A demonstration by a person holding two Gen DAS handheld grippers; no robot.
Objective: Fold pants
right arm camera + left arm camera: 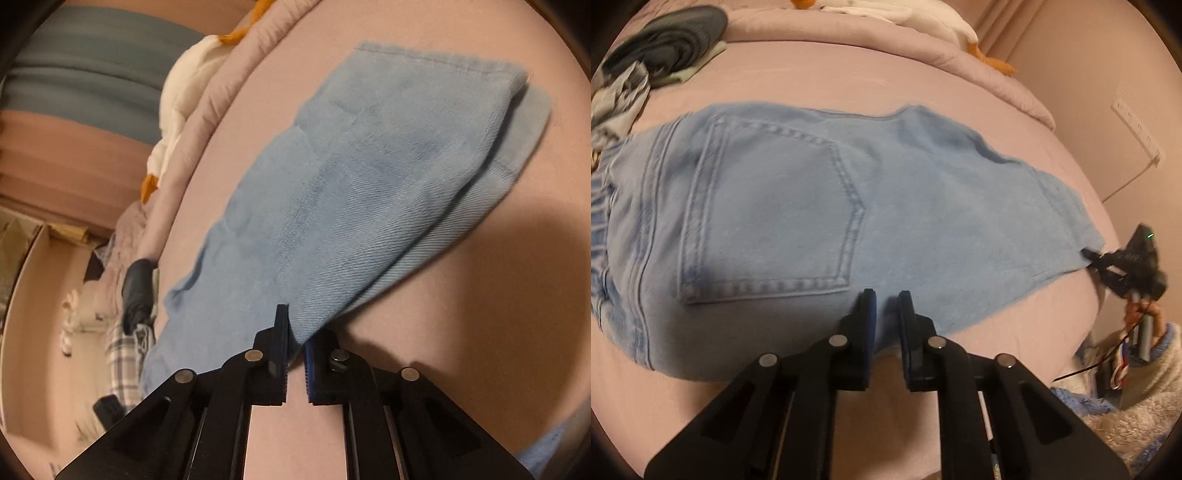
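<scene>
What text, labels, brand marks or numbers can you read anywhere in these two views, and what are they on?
None can be read.
Jeans: back pocket shows only stitching, no visible brand tag or patch.
Left gripper and right gripper: plain black, no markings.
Wall panel: too blurred to tell whether it carries any print.
Striped item by the sleeve: too small and blurred to read.

Warm, dim indoor light tints both views pinkish. Fisheye bending curves the bed (pixel 820 81) and leaves black vignette corners. Motion blur softens the jeans (pixel 820 206) and the background in the right wrist view, where a broad shadow darkens the bed's lower right.
</scene>
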